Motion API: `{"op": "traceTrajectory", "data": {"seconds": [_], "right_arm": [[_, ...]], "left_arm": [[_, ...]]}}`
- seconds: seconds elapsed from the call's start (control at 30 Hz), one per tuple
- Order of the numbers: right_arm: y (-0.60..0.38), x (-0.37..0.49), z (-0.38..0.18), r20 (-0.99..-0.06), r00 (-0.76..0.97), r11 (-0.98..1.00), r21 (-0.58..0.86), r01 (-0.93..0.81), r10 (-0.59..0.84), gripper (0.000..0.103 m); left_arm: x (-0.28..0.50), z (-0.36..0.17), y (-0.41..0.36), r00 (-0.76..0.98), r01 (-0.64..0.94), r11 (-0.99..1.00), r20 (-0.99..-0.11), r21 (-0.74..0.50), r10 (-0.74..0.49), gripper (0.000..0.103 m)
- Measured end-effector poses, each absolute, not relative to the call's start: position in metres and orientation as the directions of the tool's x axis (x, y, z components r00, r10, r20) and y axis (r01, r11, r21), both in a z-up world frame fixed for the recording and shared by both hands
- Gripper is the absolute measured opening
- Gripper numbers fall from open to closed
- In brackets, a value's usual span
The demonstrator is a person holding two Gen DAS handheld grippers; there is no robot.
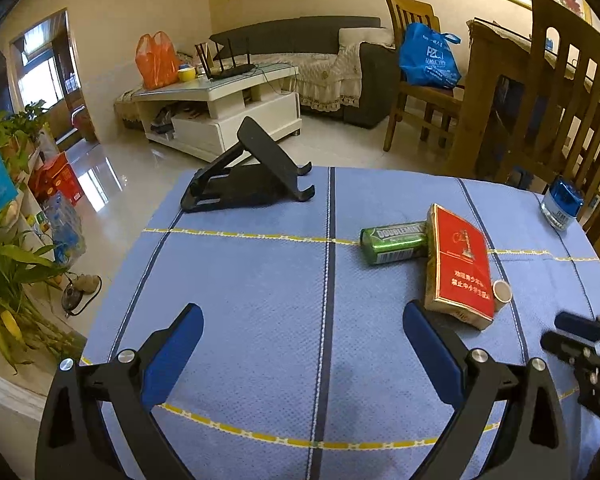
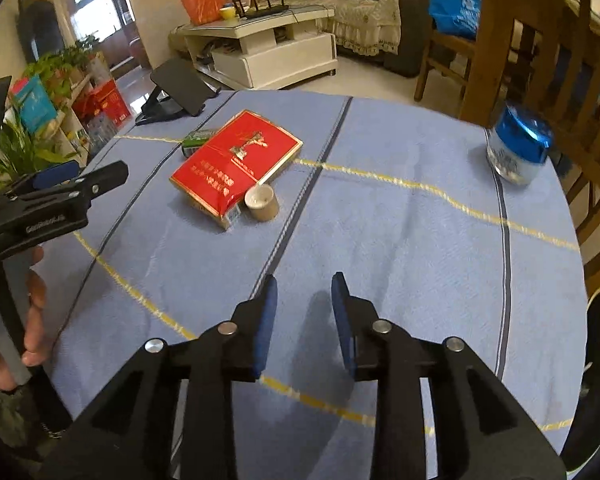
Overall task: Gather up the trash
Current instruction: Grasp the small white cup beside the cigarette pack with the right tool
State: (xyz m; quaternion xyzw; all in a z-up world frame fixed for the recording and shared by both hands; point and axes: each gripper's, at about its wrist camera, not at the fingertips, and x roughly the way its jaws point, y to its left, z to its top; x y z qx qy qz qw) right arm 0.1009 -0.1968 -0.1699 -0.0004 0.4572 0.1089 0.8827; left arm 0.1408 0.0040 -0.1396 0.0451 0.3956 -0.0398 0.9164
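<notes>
A red cigarette pack point(image 1: 462, 266) lies on the blue tablecloth point(image 1: 260, 280), with a green gum pack point(image 1: 392, 242) touching its far left side and a small beige cap point(image 1: 502, 291) at its right. My left gripper point(image 1: 302, 322) is open and empty; its right finger is just short of the red pack's near corner. In the right wrist view the red pack point(image 2: 236, 160), gum pack point(image 2: 194, 140) and cap point(image 2: 262, 201) lie ahead to the left. My right gripper point(image 2: 305, 294) is open a narrow gap, empty, above the cloth.
A black folding stand point(image 1: 252, 178) sits at the table's far left edge. A blue-lidded jar point(image 2: 518, 148) stands at the far right edge. Wooden chairs point(image 1: 560, 100) crowd the right side. The left gripper point(image 2: 60, 190) shows at the left of the right wrist view.
</notes>
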Motion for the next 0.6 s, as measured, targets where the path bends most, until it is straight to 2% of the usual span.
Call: {"op": "traceTrajectory", "data": {"seconds": [0.07,0.13,0.17,0.3,0.5,0.6], "right_arm": [[-0.192,0.110,-0.168,-0.799,0.572,0.975,0.076,-0.209,0.185,0.031],[-0.184,0.123,-0.167,-0.791,0.577,0.965,0.059,-0.256,0.201,0.044],[-0.180,0.129,-0.168,-0.794,0.568,0.958,0.062,-0.281,0.218,0.046],[-0.173,0.152,-0.174,-0.801,0.541,0.940,0.077,-0.332,0.257,0.043],[-0.168,0.169,-0.183,-0.816,0.495,0.926,0.126,-0.355,0.300,0.028],[-0.164,0.169,-0.182,-0.813,0.497,0.923,0.120,-0.365,0.303,0.030]], "left_arm": [[0.140,-0.139,0.007,0.684,0.109,0.993,-0.728,0.039,-0.046,0.096],[0.140,-0.138,0.009,0.684,0.111,0.993,-0.727,0.035,-0.051,0.096],[0.140,-0.138,0.010,0.685,0.110,0.993,-0.727,0.035,-0.050,0.096],[0.142,-0.139,0.016,0.684,0.101,0.994,-0.728,0.032,-0.046,0.096],[0.148,-0.143,0.019,0.677,0.099,0.995,-0.734,0.023,-0.050,0.096],[0.149,-0.142,0.013,0.676,0.116,0.993,-0.734,0.031,-0.057,0.096]]}}
